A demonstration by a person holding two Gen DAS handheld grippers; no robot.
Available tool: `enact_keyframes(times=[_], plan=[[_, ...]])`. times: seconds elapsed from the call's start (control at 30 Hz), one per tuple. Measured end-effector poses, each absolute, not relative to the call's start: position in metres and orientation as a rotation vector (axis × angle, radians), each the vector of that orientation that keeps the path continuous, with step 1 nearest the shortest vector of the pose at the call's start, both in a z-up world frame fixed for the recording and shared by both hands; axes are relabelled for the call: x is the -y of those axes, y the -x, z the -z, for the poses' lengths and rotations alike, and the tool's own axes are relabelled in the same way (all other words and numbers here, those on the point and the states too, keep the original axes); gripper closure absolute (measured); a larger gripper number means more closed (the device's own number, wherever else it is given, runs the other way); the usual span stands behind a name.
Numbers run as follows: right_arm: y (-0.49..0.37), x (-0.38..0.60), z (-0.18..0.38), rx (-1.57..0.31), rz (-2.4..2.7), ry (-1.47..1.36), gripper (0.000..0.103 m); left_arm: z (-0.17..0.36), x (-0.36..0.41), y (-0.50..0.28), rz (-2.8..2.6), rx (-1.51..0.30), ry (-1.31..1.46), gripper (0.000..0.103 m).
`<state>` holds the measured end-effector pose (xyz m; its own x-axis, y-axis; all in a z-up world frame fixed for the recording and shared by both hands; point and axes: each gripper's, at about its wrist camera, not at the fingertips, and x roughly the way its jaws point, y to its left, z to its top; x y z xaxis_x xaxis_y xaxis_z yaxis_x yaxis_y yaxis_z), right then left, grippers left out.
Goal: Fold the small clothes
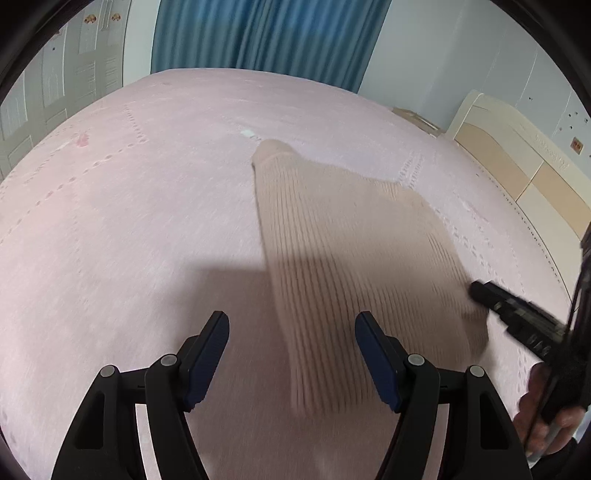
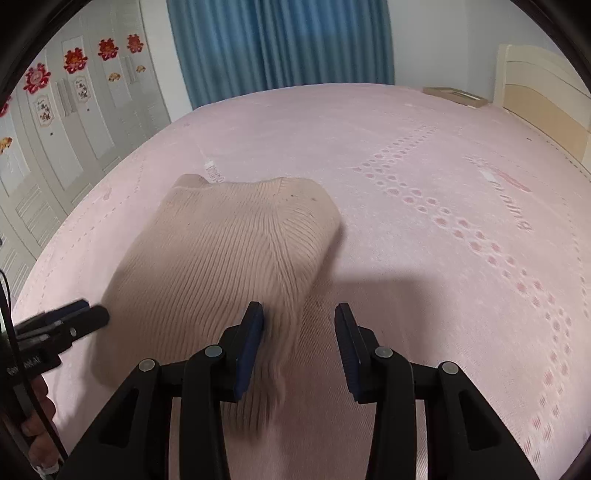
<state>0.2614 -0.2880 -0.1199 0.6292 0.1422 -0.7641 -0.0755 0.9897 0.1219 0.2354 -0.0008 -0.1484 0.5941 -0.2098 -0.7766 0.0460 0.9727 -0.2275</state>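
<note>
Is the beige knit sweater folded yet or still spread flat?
Folded. The beige knit sweater lies on the pink bed cover as a compact doubled bundle with a rounded fold edge and no sleeves spread out.

Left gripper (image 1: 291, 360) angled downward, jaws spread wide with nothing between them; right gripper (image 2: 299, 347) likewise tilted (jaws parted), each held by a hand (image 1: 546, 417).

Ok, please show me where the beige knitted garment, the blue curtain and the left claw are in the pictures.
beige knitted garment (image 2: 221, 258): right wrist view, middle of the ribbed fabric.
blue curtain (image 1: 273, 33): left wrist view, middle of its folds.
left claw (image 1: 291, 362): left wrist view, midway between its two fingertips.
</note>
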Motion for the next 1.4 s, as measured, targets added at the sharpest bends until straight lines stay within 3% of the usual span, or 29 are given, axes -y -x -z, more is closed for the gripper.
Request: enact_keyframes(times=[0.43,0.53,0.6,0.67,0.73,0.83,1.4], plan=[[-0.160,0.302,0.029,-0.875,-0.010,-0.080,0.064,0.051,0.014,-0.138,0.131,-0.845,0.147,0.034],[-0.137,0.306,0.006,-0.853,0.011,-0.087,0.062,0.029,0.019,-0.121,0.123,-0.836,0.131,0.028],[-0.126,0.310,-0.009,-0.834,0.017,-0.102,0.052,0.014,0.022,-0.107,0.118,-0.824,0.117,0.028],[-0.116,0.311,-0.019,-0.813,-0.002,-0.111,0.030,0.004,0.025,-0.096,0.110,-0.808,0.098,0.027],[-0.104,0.311,-0.030,-0.788,-0.025,-0.107,0.019,-0.003,0.028,-0.087,0.099,-0.797,0.093,0.024],[-0.093,0.310,-0.039,-0.785,-0.018,-0.087,0.012,-0.014,0.028,-0.075,0.082,-0.775,0.102,0.017],[-0.056,0.304,-0.057,-0.790,0.013,-0.033,0.010,-0.021,0.028,-0.058,0.028,-0.774,0.032,0.016]])
